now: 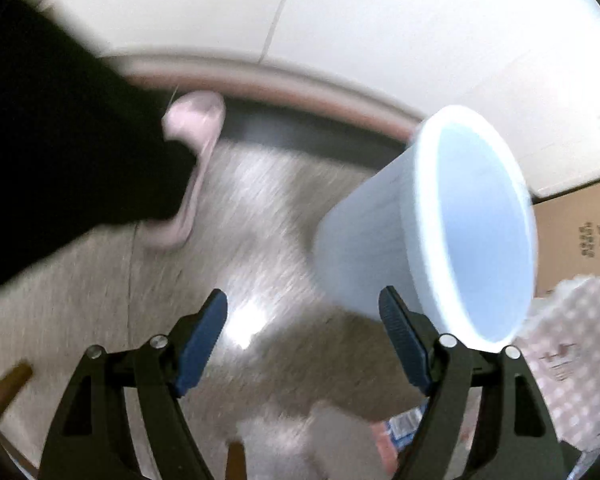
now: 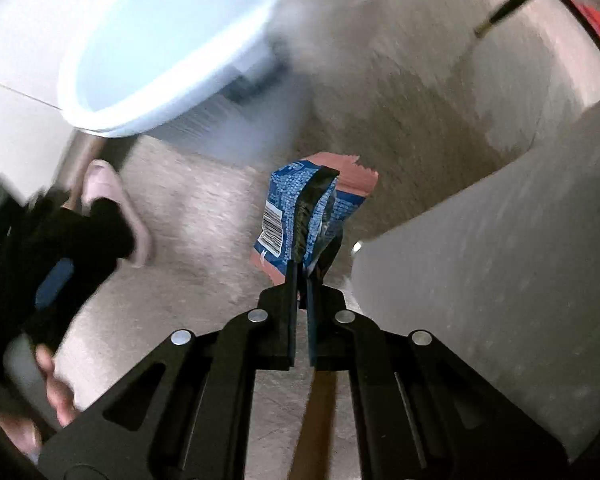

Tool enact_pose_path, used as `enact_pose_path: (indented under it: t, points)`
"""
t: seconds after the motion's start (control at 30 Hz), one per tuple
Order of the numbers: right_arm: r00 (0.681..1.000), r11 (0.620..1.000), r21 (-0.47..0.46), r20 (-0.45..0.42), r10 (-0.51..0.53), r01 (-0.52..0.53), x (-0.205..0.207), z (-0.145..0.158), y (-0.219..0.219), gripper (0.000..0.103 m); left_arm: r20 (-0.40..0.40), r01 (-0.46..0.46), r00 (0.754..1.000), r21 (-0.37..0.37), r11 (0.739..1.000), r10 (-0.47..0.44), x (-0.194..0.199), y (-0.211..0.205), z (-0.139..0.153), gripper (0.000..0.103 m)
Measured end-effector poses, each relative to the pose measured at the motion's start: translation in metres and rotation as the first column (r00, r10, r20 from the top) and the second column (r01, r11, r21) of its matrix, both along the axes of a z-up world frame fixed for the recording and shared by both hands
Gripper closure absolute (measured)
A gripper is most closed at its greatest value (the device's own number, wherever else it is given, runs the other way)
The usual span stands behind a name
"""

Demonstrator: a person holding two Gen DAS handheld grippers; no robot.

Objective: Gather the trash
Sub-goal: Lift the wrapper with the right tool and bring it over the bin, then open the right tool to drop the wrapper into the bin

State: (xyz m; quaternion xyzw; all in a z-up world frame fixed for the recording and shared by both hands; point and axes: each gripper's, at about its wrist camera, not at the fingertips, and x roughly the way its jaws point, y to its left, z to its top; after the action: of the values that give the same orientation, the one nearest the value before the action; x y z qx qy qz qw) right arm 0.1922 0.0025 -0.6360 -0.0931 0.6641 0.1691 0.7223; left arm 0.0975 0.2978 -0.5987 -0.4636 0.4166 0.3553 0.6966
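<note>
Wrapper (image 2: pixel 300 216) in closed right tool (image 2: pixel 300 276), bare floor (image 2: pixel 204 208) short of bin rim (image 2: pixel 112 128).

Left gripper (image 1: pixel 303 322) seen from behind, jaws spread wide, nothing between the blue pads (image 1: pixel 204 344). Pale blue bin (image 1: pixel 432 220) stood ahead to the right on grey wood-grain floor (image 1: pixel 260 216), mouth tilted toward the lens, inside bare. Pink slipper (image 1: pixel 192 160) under a black trouser leg (image 1: pixel 68 128) at left. Cardboard box (image 1: pixel 576 240) beyond the bin. Checked pink cloth (image 1: pixel 576 344) at right edge. Whole frame motion-blurred.
</note>
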Motion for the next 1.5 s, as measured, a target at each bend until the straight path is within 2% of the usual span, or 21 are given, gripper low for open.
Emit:
enact_pose_path:
  t: [0.13, 0.23, 0.3, 0.4, 0.47, 0.5, 0.6, 0.67, 0.93, 1.4, 1.43, 1.5]
  points:
    - [0.999, 0.990, 0.139, 0.046, -0.011, 0.005, 0.006, 0.037, 0.009, 0.099, 0.059, 0.056, 0.997, 0.029, 0.998, -0.057, 0.025, 0.008, 0.027, 0.027]
    - [0.997, 0.972, 0.232, 0.063, -0.039, 0.024, 0.016, 0.058, 0.017, 0.099, 0.029, 0.148, 0.988, 0.024, 0.989, -0.149, 0.050, 0.015, 0.025, 0.027]
    - [0.995, 0.959, 0.280, 0.068, -0.067, 0.045, 0.026, 0.069, 0.022, 0.099, 0.012, 0.178, 0.984, 0.003, 0.984, -0.178, 0.062, 0.021, 0.019, 0.032]
    - [0.993, 0.948, 0.309, 0.066, -0.097, 0.073, 0.039, 0.069, 0.028, 0.099, 0.004, 0.194, 0.981, -0.050, 0.980, -0.194, 0.074, 0.025, 0.003, 0.046]
    - [0.991, 0.938, 0.330, 0.042, -0.129, 0.109, 0.050, 0.062, 0.030, 0.099, -0.004, 0.215, 0.976, -0.085, 0.973, -0.216, 0.079, 0.031, -0.007, 0.060]
    - [0.989, 0.933, 0.336, 0.036, -0.145, 0.124, 0.053, 0.057, 0.035, 0.099, 0.001, 0.226, 0.974, -0.095, 0.969, -0.227, 0.081, 0.033, -0.009, 0.062]
    - [0.988, 0.929, 0.344, 0.031, -0.154, 0.134, 0.064, 0.049, 0.047, 0.099, 0.022, 0.281, 0.960, -0.106, 0.954, -0.281, 0.091, 0.038, -0.013, 0.083]
    - [0.988, 0.929, 0.344, 0.029, -0.155, 0.136, 0.070, 0.046, 0.053, 0.099, -0.001, 0.302, 0.953, -0.093, 0.949, -0.303, 0.096, 0.037, -0.011, 0.084]
    - [0.988, 0.940, 0.324, 0.074, -0.134, 0.103, 0.087, 0.046, 0.066, 0.099, 0.009, 0.287, 0.958, -0.100, 0.953, -0.288, 0.095, 0.037, -0.013, 0.084]
    - [0.990, 0.953, 0.300, 0.114, -0.087, 0.050, 0.079, 0.044, 0.079, 0.098, -0.002, 0.304, 0.952, -0.077, 0.949, -0.306, 0.095, 0.036, -0.016, 0.084]
    - [0.990, 0.954, 0.297, 0.113, -0.087, 0.050, 0.079, 0.043, 0.080, 0.094, -0.004, 0.306, 0.952, -0.075, 0.949, -0.307, 0.095, 0.036, -0.016, 0.084]
    - [0.990, 0.955, 0.291, 0.113, -0.088, 0.051, 0.078, 0.043, 0.080, 0.070, -0.002, 0.305, 0.952, -0.073, 0.949, -0.306, 0.095, 0.036, -0.016, 0.083]
